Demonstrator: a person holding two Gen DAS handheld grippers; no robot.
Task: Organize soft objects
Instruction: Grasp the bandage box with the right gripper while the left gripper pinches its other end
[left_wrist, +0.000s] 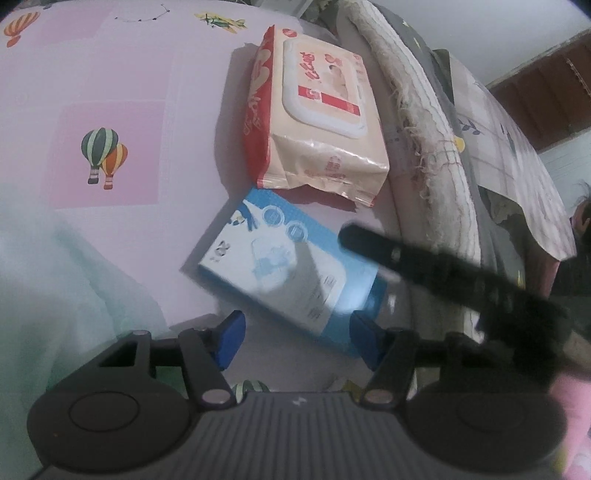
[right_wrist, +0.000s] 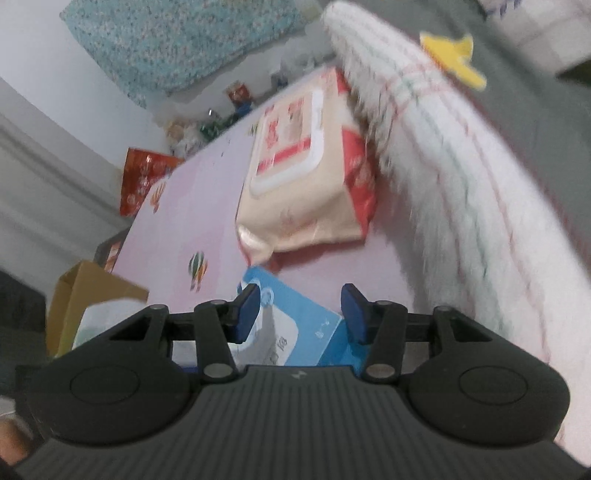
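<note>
A beige and red pack of wet wipes (left_wrist: 317, 114) lies on the pink balloon-print bed sheet (left_wrist: 110, 110). A blue and white pack (left_wrist: 284, 266) lies just in front of it. My left gripper (left_wrist: 297, 339) is open, its blue pads straddling the near end of the blue pack without holding it. My right gripper (right_wrist: 299, 317) is open above the blue pack (right_wrist: 295, 325), with the wipes pack (right_wrist: 306, 177) beyond. The right gripper's black arm (left_wrist: 443, 273) shows in the left wrist view over the pack's right side.
A rolled white towel (left_wrist: 424, 140) and grey patterned bedding (left_wrist: 498, 147) run along the right. A pale green cloth (left_wrist: 55, 295) lies at left. A cardboard box (right_wrist: 85, 295) and a red bag (right_wrist: 144, 177) stand past the bed's left edge.
</note>
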